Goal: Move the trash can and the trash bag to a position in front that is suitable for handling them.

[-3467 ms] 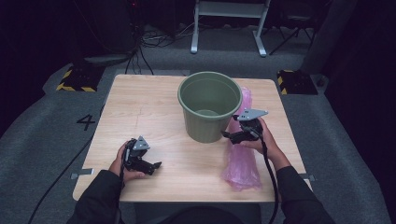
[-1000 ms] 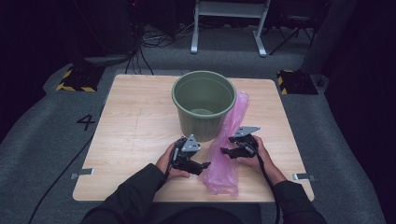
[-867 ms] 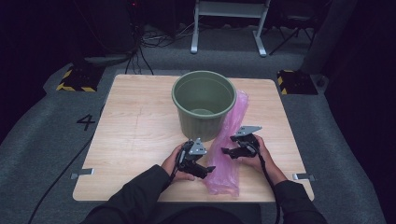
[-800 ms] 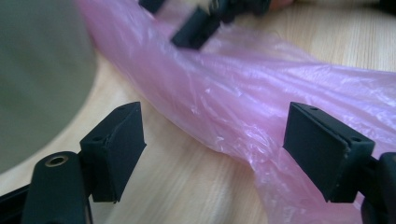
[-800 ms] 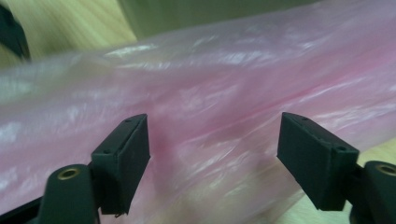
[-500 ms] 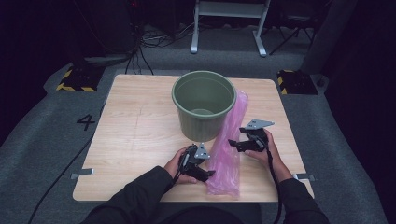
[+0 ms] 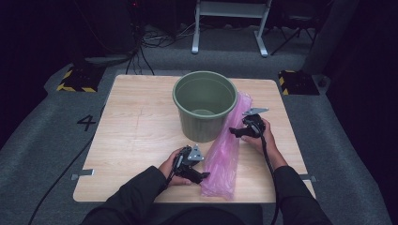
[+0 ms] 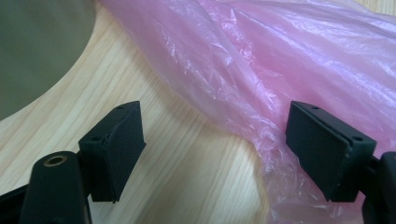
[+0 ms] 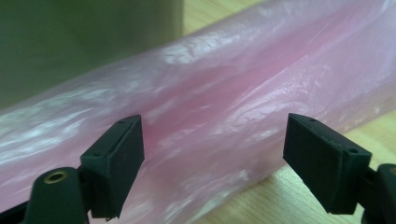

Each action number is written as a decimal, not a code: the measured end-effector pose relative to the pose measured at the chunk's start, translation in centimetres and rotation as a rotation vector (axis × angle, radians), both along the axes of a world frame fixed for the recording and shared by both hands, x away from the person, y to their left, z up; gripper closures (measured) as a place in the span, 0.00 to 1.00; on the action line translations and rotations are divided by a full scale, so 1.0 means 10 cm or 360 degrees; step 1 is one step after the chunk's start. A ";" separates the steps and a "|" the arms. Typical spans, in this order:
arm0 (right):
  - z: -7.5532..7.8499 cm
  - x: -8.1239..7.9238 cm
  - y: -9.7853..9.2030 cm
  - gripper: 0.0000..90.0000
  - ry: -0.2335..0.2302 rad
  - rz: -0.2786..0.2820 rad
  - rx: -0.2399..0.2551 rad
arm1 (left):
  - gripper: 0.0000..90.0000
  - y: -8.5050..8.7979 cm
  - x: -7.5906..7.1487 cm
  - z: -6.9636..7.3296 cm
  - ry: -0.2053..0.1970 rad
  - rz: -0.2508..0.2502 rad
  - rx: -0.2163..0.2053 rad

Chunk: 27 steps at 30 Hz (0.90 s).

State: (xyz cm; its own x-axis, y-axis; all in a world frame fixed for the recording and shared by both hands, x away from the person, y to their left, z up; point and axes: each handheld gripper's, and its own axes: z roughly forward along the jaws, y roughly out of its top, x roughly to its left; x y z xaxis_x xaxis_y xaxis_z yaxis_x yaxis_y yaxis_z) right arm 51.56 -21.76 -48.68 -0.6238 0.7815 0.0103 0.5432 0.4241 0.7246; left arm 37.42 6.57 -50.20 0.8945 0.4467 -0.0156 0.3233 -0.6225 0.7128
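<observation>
Beside the pink bag (image 7: 224, 161), both hand-held grippers, left (image 7: 202, 176) and right (image 7: 233, 132), gape wide, gripping nothing.

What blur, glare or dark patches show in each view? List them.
High view: table lit, the room around it dark. Left gripper view: bag crisp with fine wrinkles, the bucket soft and dim. Right gripper view: bag blurred, with white glare streaks, and the bucket a dark smear.

The table (image 7: 141, 140) was viewed from above, looking forward and down. Each gripper view was set close along its own jaws; the pink bag (image 7: 227, 150) (image 8: 280, 60) (image 9: 210, 102) was shared by all three.
</observation>
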 end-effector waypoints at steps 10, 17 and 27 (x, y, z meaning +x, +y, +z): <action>-0.12 0.07 0.09 0.33 -0.0014 -0.0081 -0.0022 | 0.22 0.09 0.00 -0.01 0.0001 -0.0044 -0.0003; -0.12 -0.03 0.15 0.82 -0.0063 0.0072 0.0024 | 0.17 0.08 0.03 0.02 -0.0003 0.0008 0.0038; -0.07 -0.09 0.05 0.96 -0.0123 0.0071 0.0083 | 0.22 0.64 0.00 0.47 -0.0233 0.0246 -0.0174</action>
